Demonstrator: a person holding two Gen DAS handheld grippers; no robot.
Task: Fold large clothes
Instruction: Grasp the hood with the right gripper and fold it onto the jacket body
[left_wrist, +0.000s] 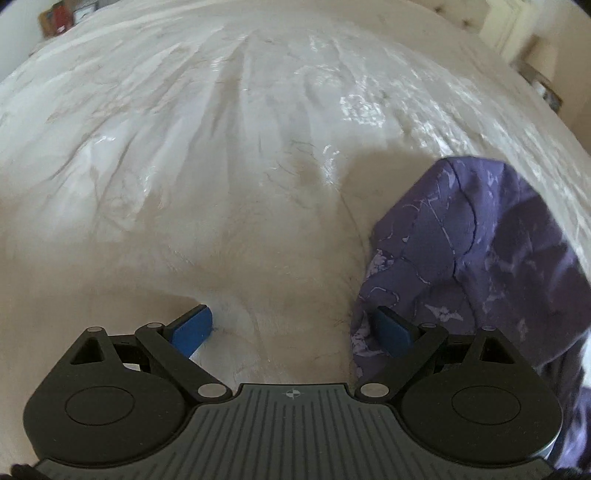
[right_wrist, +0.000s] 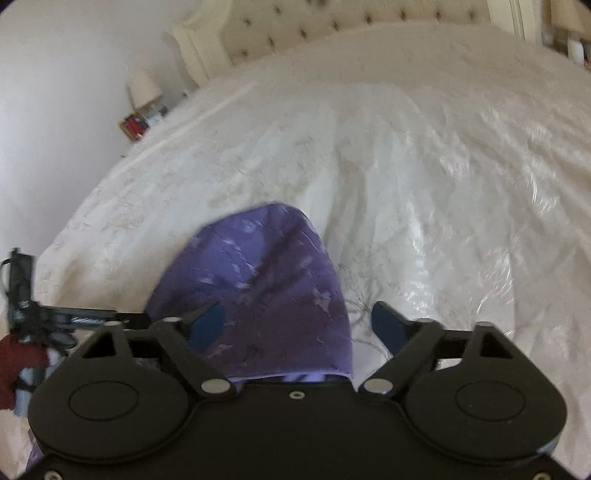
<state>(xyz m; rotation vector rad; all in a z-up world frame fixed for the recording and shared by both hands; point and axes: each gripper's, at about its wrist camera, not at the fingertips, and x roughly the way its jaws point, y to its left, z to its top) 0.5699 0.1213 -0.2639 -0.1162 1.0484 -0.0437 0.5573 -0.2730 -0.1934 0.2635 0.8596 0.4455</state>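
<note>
Two blue pads of the left claw stand spread, angled down over the white bed; the purple garment lies beside its right pad. Right wrist view: the right claw gapes, gripping nothing, garment bunched between its fingers, headboard beyond.

Crumpled purple patterned garment on bed

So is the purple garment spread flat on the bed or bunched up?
Bunched up: the purple garment sits as a rumpled mound with creases on the white bedspread, not laid flat.
</note>
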